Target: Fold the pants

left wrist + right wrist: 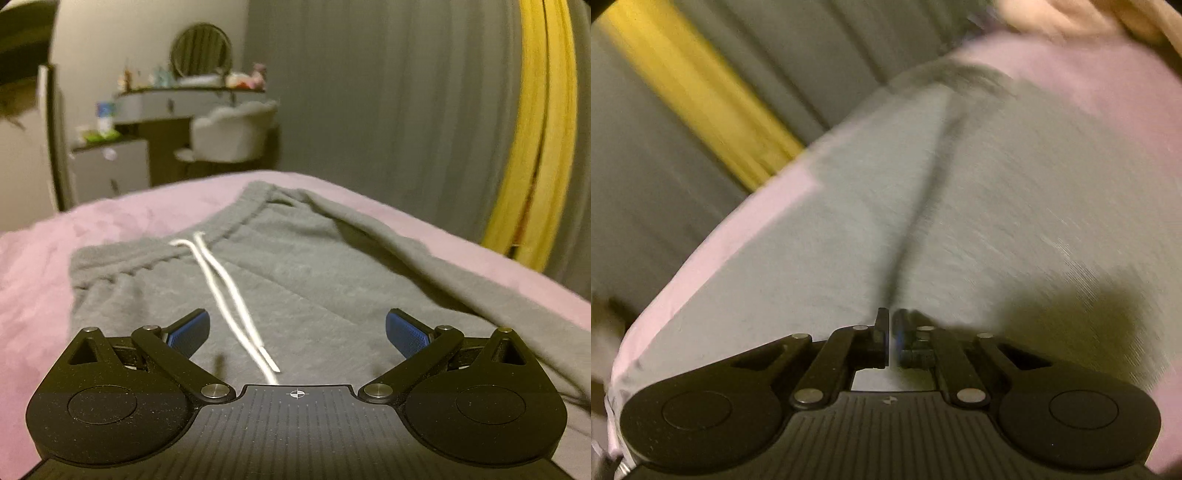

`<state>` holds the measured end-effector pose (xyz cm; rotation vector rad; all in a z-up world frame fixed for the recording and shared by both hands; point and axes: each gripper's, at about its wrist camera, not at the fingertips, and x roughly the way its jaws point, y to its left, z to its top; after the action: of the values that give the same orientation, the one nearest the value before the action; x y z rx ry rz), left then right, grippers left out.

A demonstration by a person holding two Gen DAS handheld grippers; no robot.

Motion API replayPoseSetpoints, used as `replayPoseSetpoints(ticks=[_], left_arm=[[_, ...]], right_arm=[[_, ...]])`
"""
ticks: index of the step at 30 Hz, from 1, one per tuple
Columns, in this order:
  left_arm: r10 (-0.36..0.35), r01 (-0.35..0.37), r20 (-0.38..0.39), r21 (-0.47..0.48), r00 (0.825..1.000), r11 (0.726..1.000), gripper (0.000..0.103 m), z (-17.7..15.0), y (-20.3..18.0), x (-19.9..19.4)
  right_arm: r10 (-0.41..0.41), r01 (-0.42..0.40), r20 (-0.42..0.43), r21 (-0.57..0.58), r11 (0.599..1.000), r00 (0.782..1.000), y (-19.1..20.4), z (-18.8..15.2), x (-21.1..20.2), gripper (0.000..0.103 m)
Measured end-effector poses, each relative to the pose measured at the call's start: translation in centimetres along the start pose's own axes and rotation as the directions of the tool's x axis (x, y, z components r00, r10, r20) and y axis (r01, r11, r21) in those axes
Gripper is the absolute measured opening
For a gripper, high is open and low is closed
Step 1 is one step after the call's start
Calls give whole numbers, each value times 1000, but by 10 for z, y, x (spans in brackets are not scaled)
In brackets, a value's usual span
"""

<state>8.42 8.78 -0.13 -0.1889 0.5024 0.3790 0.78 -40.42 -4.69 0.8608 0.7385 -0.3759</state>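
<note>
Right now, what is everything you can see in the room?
sweatpants: one, grey, spread flat on the bed
drawstring: one, white, two ends lying on the sweatpants
bed cover: one, pink, under the sweatpants
curtain: one, grey, behind the bed
yellow strip: one, yellow, hanging by the curtain
vanity desk: one, white and dark, far left, small items on top too blurred to name
round mirror: one, dark, on the vanity desk
chair: one, white, at the vanity desk
left gripper: black, blue pads, open above the sweatpants
right gripper: black, shut, nothing visibly held
</note>
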Motion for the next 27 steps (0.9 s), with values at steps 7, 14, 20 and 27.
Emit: replayPoseSetpoints(ticks=[7,14,20,27], left_arm=[[-253,242,-113,-105,961,965,103,47,-7,22],[-302,273,-283,-139,910,952,103,93,-36,114],[-354,215,-360,-372,863,903,83,91,-26,178],[-351,160,-422,-425,836,891,33,87,-28,196]], right_arm=[[-21,63,130,-327,943,991,42,22,6,39],[-152,303,284,-623,722,947,78,2,67,44],[-75,204,297,-433,878,952,43,30,60,8],[-44,168,310,-387,907,950,38,30,68,11]])
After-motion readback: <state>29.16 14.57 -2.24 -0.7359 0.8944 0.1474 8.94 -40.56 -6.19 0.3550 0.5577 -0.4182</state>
